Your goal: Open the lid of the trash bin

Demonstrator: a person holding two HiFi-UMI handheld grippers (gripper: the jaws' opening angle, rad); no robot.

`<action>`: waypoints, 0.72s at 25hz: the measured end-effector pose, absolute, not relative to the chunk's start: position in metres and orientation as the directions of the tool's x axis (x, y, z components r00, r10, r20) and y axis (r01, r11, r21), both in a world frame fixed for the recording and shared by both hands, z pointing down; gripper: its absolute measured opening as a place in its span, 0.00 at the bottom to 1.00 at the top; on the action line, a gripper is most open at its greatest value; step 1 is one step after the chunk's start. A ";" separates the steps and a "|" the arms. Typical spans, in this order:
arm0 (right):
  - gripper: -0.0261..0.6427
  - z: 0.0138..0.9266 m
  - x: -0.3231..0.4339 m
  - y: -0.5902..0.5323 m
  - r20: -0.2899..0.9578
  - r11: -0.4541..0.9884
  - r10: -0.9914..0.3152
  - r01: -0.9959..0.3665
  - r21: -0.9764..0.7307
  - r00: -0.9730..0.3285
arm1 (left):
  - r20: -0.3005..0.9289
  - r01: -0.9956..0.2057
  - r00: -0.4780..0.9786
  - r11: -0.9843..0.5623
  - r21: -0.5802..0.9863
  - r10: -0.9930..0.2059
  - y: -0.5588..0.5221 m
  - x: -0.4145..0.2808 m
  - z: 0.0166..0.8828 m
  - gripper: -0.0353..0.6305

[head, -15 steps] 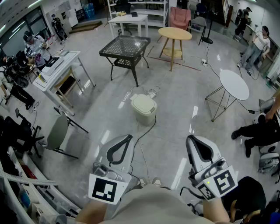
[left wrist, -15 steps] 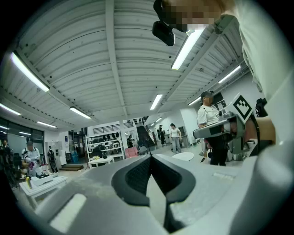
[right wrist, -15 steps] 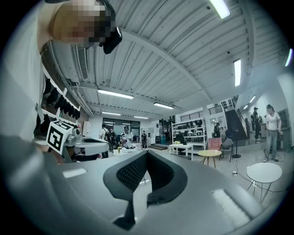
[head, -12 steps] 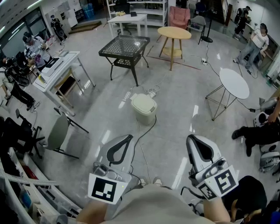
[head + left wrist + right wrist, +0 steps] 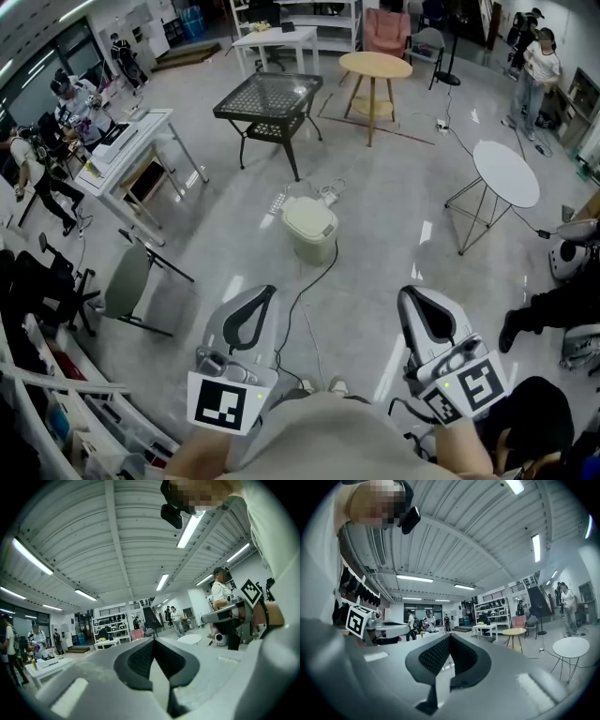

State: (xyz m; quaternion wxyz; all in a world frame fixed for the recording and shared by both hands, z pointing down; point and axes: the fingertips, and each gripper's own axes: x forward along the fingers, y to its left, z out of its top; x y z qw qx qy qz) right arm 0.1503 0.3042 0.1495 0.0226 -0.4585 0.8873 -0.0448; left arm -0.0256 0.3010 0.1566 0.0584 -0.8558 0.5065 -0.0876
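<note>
No legible text, labels, brands, numbers or signs

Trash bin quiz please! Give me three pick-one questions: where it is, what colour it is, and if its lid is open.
1. Where is the trash bin? A on a bed; B on the floor near the black mesh table; C in a sink.
2. Its colour? A red; B blue; C cream.
3. Its lid? A shut; B wide open; C lying beside it.
Answers: B, it stands on the floor by that table; C, pale cream all over; A, lid flat on top.
</note>
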 end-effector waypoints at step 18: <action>0.04 0.166 0.147 0.277 -0.029 0.649 -0.759 -0.751 -0.123 -0.651 | 0.039 -0.845 0.481 -0.475 -0.247 -0.876 0.282 -0.013 0.163 0.06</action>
